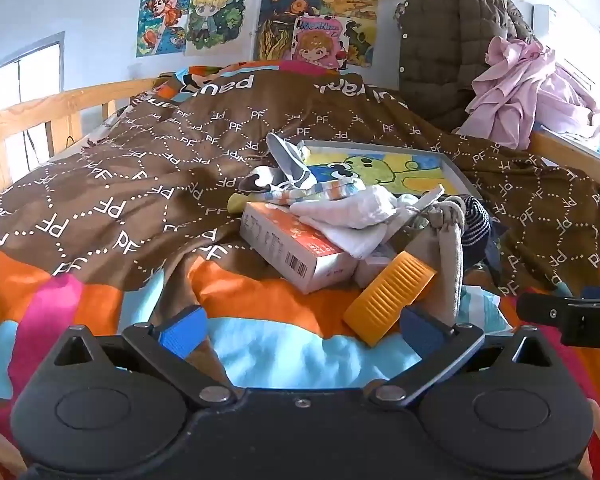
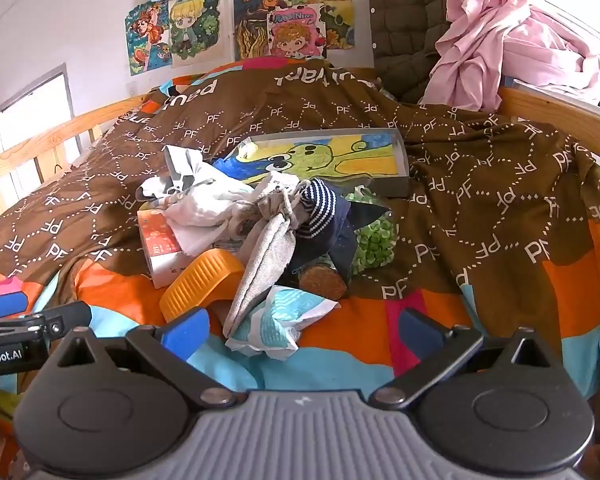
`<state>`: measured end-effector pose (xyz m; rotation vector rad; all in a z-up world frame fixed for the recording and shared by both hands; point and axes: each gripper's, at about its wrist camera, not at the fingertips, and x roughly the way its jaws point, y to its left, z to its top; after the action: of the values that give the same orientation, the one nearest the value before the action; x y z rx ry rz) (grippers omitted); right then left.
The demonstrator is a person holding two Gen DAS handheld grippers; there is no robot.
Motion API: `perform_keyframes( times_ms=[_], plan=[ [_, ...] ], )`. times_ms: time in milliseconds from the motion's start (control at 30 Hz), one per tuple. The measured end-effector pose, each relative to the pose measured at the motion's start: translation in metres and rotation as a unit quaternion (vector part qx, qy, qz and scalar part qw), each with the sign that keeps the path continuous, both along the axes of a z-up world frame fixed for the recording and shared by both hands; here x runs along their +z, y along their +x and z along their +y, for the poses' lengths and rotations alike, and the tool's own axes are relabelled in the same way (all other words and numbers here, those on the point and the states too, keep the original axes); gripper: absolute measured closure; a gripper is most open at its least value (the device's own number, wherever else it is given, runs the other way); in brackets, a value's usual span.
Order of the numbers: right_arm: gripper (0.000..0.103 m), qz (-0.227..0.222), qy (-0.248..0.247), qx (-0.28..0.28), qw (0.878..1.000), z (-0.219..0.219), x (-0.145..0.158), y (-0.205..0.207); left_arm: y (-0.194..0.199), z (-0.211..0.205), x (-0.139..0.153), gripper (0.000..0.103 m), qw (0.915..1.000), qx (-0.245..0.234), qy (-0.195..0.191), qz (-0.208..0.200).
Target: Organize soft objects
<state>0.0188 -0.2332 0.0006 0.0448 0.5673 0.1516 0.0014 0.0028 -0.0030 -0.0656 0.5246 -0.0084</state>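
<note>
We hold the left gripper (image 1: 300,332) and right gripper (image 2: 300,332) with jaws spread wide and empty, low over the quilt (image 2: 479,184); the pile of cloths (image 2: 236,208) lies ahead beside the framed drawing (image 2: 339,152), atop a box (image 1: 292,252).

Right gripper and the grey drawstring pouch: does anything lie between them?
In the right wrist view, a crumpled white-and-teal packet lies on the bedspread between the open right gripper and the grey pouch.

Partly buried under the crumpled white cloth (image 1: 353,216): orange-and-white cardboard box (image 1: 288,248). Beside that cloth, half covered: framed cartoon picture (image 2: 339,156). Cut off by top edge: olive quilted jacket (image 1: 439,60).
</note>
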Motion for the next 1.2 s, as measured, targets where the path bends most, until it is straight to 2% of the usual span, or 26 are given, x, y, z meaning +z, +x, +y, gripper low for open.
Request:
perform_keyframes(
  times_ms=[1200],
  plan=[
    [0.0, 0.001, 0.001, 0.0, 1.0, 0.002, 0.0, 0.0014, -0.0013, 0.0027, -0.0011, 0.001, 1.0, 0.009, -0.002, 0.001]
  ],
)
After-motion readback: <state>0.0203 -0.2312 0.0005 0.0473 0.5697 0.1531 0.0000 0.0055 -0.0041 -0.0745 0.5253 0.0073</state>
